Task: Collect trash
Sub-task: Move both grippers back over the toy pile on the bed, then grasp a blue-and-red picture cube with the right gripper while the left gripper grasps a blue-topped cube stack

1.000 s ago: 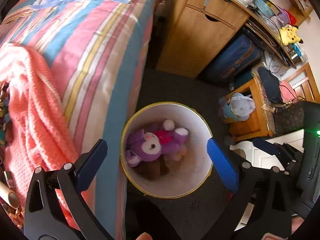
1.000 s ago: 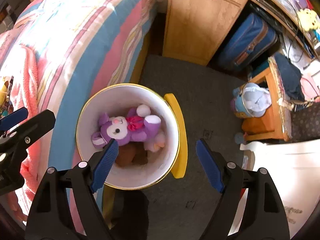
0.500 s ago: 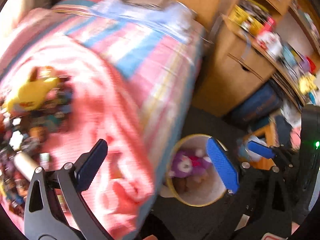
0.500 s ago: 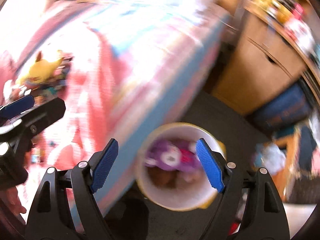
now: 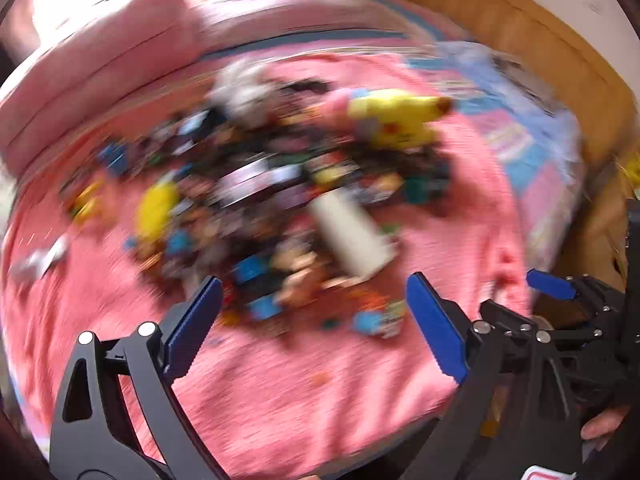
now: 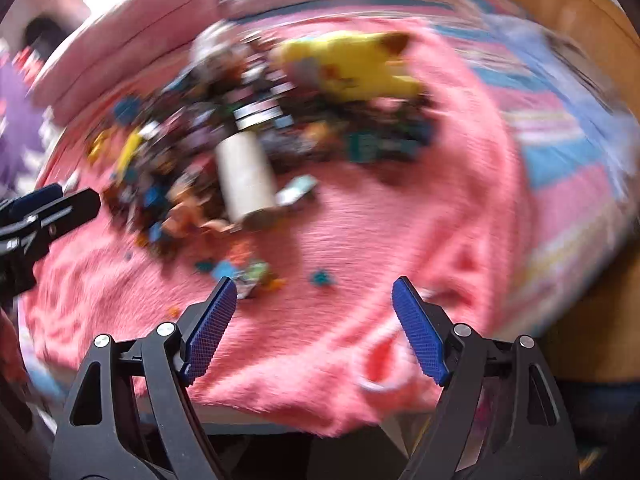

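**Blurry Pile of Trash on the Pink Blanket**

Both views are smeared, so small things are hard to tell apart. The left gripper (image 5: 314, 330) is held wide open over the pink blanket (image 5: 304, 400), with nothing between its blue pads. The right gripper (image 6: 314, 330) is spread open and empty too. A messy pile of trash (image 5: 256, 200) is seen in the middle of the blanket. A pale tube (image 6: 246, 176) and a yellow plush toy (image 6: 352, 66) can be made out. The rest is only coloured blobs.
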Motion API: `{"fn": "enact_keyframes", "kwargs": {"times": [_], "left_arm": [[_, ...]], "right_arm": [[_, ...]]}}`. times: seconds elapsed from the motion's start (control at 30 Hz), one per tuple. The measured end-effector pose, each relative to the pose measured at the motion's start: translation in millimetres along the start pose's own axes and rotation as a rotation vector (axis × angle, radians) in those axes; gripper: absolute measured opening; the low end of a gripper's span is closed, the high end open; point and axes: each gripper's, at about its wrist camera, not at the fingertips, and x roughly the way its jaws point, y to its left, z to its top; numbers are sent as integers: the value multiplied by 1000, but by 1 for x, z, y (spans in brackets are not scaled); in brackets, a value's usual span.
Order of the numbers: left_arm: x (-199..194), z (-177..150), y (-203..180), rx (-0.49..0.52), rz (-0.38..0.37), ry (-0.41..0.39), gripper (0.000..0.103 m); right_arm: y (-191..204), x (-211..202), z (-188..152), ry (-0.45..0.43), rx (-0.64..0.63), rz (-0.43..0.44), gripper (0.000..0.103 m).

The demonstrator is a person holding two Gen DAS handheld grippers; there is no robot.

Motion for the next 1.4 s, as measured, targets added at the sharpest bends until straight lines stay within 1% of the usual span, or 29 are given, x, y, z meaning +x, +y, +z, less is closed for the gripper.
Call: {"fn": "enact_keyframes", "kwargs": {"times": [0.07, 0.1, 0.17, 0.23, 0.27, 0.3, 0.37, 0.53, 0.6, 0.67, 0.7, 0.83, 0.97, 1.07, 1.13, 1.17, 1.23, 1.3, 1.37, 1.4], "left_arm": [[3, -14, 22, -67, 29, 21, 82], [5, -19, 29, -83, 35, 25, 80], [11, -33, 39, -113, 56, 38, 74], [19, -42, 42, -137, 67, 56, 73], [24, -47, 45, -161, 64, 68, 71], [28, -52, 48, -180, 65, 77, 64], [38, -59, 51, -208, 74, 95, 59], [52, -72, 58, -239, 68, 108, 54], [57, -74, 60, -246, 63, 108, 54], [61, -74, 60, -249, 55, 110, 54], [63, -74, 60, -248, 55, 111, 54], [71, -71, 61, -248, 40, 115, 54], [76, -70, 61, -240, 29, 120, 54], [78, -67, 59, -224, 20, 123, 54], [80, -64, 58, -218, 5, 124, 49], [80, -63, 58, -217, -7, 129, 45], [81, -59, 57, -215, -28, 127, 42], [80, -56, 54, -206, -49, 118, 36], [81, -54, 50, -197, -74, 114, 36], [81, -53, 48, -196, -98, 111, 36]], "right_arm": [[17, 15, -1, 12, -77, 22, 79], [23, 21, -2, 19, -104, 27, 79], [33, 36, -3, 39, -159, 47, 78], [39, 48, -3, 50, -207, 52, 76], [43, 53, -3, 57, -227, 60, 76], [45, 57, -2, 64, -239, 64, 75], [49, 69, -1, 81, -276, 60, 71], [58, 90, -1, 96, -360, 82, 67], [59, 99, -2, 111, -386, 107, 63], [59, 104, -2, 117, -398, 118, 53], [59, 107, -2, 123, -405, 117, 52], [59, 109, -2, 103, -416, 132, 50], [60, 107, -3, 84, -426, 110, 49], [62, 105, -3, 79, -411, 98, 46], [61, 102, -1, 70, -394, 93, 46], [61, 101, 0, 66, -387, 88, 46], [60, 98, 2, 57, -364, 79, 46], [57, 95, 4, 51, -347, 72, 46], [55, 92, 4, 52, -337, 71, 46], [54, 91, 4, 50, -333, 70, 46]]}}
